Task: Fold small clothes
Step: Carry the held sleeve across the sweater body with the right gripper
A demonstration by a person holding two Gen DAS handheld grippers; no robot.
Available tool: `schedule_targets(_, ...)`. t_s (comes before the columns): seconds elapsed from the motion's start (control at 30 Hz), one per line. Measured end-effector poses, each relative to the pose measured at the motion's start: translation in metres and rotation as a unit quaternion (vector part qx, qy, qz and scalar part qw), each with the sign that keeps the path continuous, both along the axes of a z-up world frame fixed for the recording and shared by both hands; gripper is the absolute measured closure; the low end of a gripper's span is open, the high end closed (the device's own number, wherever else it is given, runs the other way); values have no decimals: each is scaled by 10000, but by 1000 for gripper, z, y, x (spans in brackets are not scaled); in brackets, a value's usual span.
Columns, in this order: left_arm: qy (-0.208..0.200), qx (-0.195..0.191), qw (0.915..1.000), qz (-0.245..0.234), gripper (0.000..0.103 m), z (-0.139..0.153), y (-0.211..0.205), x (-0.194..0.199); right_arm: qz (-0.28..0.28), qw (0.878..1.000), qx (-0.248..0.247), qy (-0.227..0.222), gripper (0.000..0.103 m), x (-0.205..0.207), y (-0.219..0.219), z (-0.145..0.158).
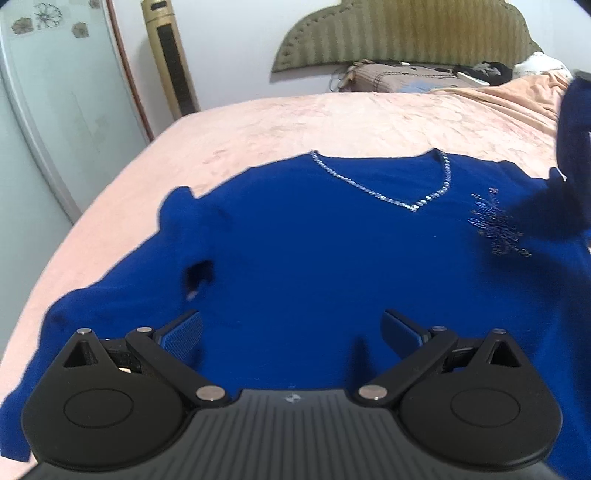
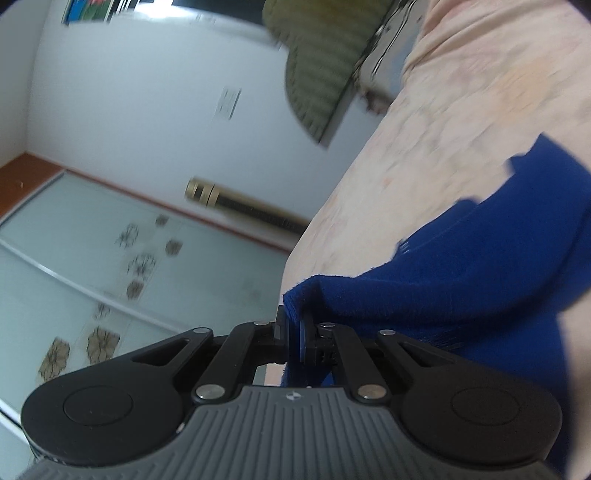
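Note:
A royal-blue sweater [image 1: 314, 240] with a silver-trimmed V neck lies face up on the pink bed [image 1: 295, 118], neck toward the headboard. My left gripper [image 1: 291, 332] is open and empty, low over the sweater's lower body. My right gripper [image 2: 295, 332] is shut on a fold of the sweater's edge or sleeve [image 2: 443, 280] and holds it lifted off the bed; the view is tilted. In the left wrist view this lifted blue cloth [image 1: 572, 155] hangs at the far right.
A green padded headboard [image 1: 406, 33] and pillows [image 1: 406, 75] stand at the far end of the bed. A gold tower fan [image 1: 170, 59] and a glass sliding door [image 1: 48, 110] are to the left, beyond the bed's edge.

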State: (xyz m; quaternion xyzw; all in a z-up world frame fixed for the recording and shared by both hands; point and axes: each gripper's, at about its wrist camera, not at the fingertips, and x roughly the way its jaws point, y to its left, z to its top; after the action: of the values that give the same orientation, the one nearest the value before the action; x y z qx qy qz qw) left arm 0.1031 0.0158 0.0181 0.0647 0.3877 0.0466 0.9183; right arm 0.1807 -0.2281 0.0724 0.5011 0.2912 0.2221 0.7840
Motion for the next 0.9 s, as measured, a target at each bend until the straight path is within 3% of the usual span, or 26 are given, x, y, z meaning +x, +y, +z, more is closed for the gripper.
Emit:
schedule_targets(0.2, -68, -704, 9975, -24, 0, 4, 29, -9, 616, 9979, -81, 199, 94, 33, 74, -14)
schedule_targets(0.4, -143, -383, 9987, 296, 0, -2, 36, -12, 878, 9950, -266, 384, 94, 62, 127, -34)
schedule_targets(0.5, -328, -420, 9977, 427, 0, -4, 41, -17, 958, 9938, -250, 501, 94, 76, 146, -46)
schedule_targets(0.67, -273, -935, 9933, 618, 0, -8, 55, -18, 1046, 9914, -347, 709, 92, 94, 174, -67)
schedule_targets(0.9, -174, -754, 9952, 593, 0, -10, 57, -18, 1175, 9865, -655, 930, 92, 104, 212, -93)
